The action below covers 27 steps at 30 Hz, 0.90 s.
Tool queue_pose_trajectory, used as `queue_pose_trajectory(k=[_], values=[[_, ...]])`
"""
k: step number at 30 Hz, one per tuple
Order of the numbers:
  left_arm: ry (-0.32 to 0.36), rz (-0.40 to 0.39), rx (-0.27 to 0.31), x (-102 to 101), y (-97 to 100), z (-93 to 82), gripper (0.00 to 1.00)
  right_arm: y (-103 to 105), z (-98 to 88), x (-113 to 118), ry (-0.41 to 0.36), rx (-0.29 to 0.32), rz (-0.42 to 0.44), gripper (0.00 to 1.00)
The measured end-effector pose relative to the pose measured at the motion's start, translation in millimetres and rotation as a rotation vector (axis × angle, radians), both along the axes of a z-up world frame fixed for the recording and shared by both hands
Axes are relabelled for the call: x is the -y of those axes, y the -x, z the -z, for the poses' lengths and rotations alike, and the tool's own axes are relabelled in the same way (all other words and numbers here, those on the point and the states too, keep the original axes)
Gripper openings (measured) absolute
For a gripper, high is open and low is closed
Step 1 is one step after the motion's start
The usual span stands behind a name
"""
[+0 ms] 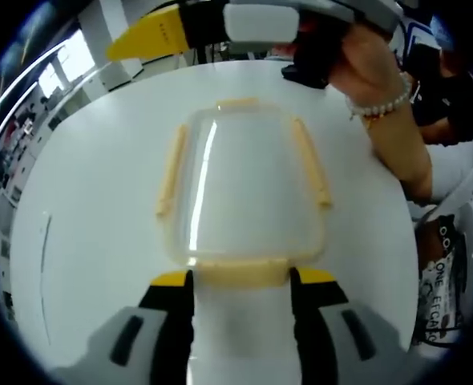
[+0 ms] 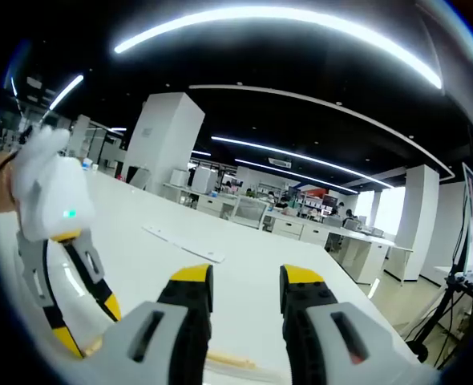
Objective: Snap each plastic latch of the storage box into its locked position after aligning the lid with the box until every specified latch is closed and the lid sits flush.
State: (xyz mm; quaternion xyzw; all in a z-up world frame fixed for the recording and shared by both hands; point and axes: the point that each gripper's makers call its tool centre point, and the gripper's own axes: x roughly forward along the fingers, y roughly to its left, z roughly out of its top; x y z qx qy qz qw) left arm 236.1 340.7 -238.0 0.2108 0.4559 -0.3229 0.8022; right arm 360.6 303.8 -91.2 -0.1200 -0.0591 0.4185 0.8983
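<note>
Left gripper view: the storage box (image 1: 244,188) lies on the white counter (image 1: 100,208), its long axis running straight away from the camera.

Its clear lid (image 1: 240,176) carries yellowish latches along both long sides and both ends; the near end latch (image 1: 240,273) sits between the left gripper (image 1: 240,281) fingers, which stand apart. The right gripper (image 2: 244,293), fingers apart and empty, is held in a hand (image 1: 373,68) beyond the box's far end.

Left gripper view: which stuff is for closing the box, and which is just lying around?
For the job:
storage box
nearest latch
left gripper
right gripper

Lying about:
printed bag at the table's edge
flat strip on the table
</note>
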Motion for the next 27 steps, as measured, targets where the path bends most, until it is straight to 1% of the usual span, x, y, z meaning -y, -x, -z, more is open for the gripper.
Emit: queue_pose_trajectory(k=[3,7,11,20,24,27], values=[[0.012,0.014,-0.009,-2.0,-3.3,-1.1,0.47,0.2,0.4,-0.6,0.004,0.001,-0.001,0.33],[0.03,0.012,-0.025,-2.0,-3.6,-0.4,0.46,0.2,0.3,-0.9,0.006,0.001,-0.002,0.33],[0.03,0.021,-0.023,0.9,-1.9,0.3,0.46,-0.1,0.7,-0.8,0.005,-0.002,-0.001,0.33],[0.038,-0.019,-0.015,-0.4,-5.3,-0.3,0.43,1.2,2.6,-2.3,0.013,-0.001,-0.003,0.33],[0.042,-0.02,-0.011,0.0,-5.4,0.3,0.4,1.7,3.0,-2.8,0.014,-0.001,-0.004,0.33],[0.041,-0.02,-0.011,1.2,-4.6,0.9,0.4,1.9,2.9,-2.9,0.012,-0.001,-0.005,0.33]])
